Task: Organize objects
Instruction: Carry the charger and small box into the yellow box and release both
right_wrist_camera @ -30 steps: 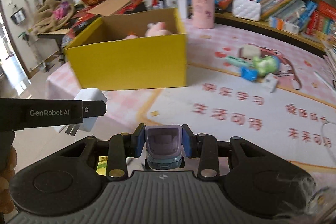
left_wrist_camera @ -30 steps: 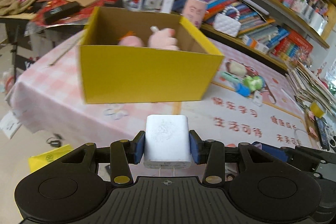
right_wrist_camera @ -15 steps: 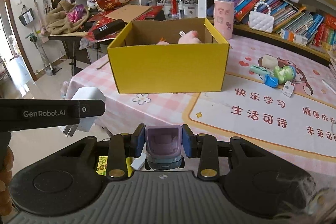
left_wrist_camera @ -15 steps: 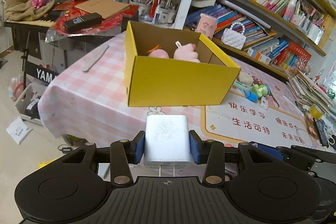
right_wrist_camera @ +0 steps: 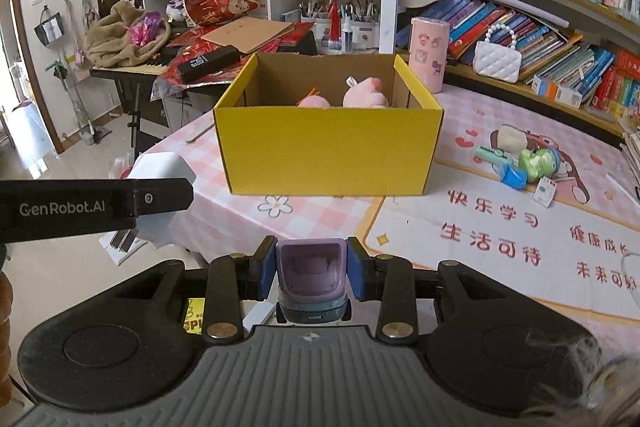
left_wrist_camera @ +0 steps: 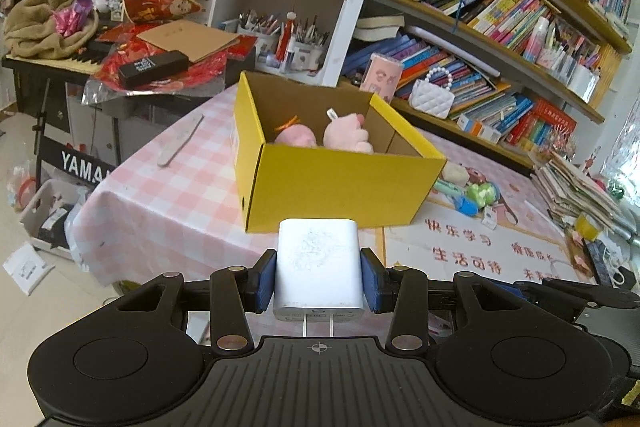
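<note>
My left gripper [left_wrist_camera: 318,281] is shut on a white plug adapter [left_wrist_camera: 318,263], its prongs pointing back toward the camera. My right gripper [right_wrist_camera: 311,273] is shut on a small purple and grey toy car [right_wrist_camera: 311,277]. Both hang short of the table's near edge, facing an open yellow cardboard box [left_wrist_camera: 340,183] [right_wrist_camera: 328,151] that holds two pink plush toys [left_wrist_camera: 346,137] [right_wrist_camera: 362,97]. In the right wrist view the left gripper's arm [right_wrist_camera: 92,205] crosses at the left with the adapter [right_wrist_camera: 160,171] behind it.
On the pink checked tablecloth [right_wrist_camera: 500,235], right of the box, lie a green toy [right_wrist_camera: 538,159], a blue piece [right_wrist_camera: 512,177] and a small card [right_wrist_camera: 546,191]. A pink cup [right_wrist_camera: 428,55] stands behind the box. Bookshelves run along the right; a cluttered keyboard stand [right_wrist_camera: 132,67] is at left.
Both grippers have drawn back from the box, which looks smaller and farther now. More of the table and room shows. Each still grips its object.
</note>
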### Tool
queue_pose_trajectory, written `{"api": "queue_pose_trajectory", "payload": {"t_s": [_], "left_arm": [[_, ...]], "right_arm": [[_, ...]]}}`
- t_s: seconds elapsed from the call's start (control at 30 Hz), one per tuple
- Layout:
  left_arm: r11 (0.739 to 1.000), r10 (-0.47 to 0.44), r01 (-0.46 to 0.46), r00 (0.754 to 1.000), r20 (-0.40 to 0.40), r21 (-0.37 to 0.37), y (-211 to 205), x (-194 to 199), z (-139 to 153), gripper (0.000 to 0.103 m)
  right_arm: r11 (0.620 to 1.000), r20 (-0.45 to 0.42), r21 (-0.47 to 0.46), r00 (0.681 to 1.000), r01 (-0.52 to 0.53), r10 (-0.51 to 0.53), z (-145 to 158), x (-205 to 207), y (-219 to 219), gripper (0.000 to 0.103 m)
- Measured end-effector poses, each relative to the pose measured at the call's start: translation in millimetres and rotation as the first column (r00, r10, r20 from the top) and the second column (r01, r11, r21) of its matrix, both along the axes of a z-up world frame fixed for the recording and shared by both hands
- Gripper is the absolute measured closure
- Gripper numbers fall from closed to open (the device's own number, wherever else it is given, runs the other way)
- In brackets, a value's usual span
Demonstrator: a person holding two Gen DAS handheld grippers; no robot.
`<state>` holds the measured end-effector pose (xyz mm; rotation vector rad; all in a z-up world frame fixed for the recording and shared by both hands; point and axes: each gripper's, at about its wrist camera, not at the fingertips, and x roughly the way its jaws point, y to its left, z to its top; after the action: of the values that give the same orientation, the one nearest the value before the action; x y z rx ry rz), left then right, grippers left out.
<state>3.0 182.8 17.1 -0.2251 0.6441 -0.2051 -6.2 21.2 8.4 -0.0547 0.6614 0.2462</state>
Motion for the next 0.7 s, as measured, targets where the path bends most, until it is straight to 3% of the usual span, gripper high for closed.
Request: {"api": "queue_pose_trajectory", "payload": {"t_s": [0.3, 0.6, 0.7], "left_arm": [[1.000, 0.022, -0.022, 0.997, 0.072, 0.002, 0, 31, 25, 0.062], [0.997, 0.065, -0.059, 0.986, 0.154, -0.043, -8, 92, 51, 0.062], [0.997, 0.077, -0.071, 0.984, 0.161, -0.043, -12, 117, 52, 0.062]], "right_arm": [[0.998, 0.049, 0.051, 0.999, -0.025, 0.023, 23, 40, 1, 0.069], [0.996, 0.224, 0.079, 0.975, -0.034, 0.016, 78, 113, -15, 0.069], [0.998, 0.243, 0.056, 0.970, -0.041, 0.026, 80, 149, -16, 0.069]]}}
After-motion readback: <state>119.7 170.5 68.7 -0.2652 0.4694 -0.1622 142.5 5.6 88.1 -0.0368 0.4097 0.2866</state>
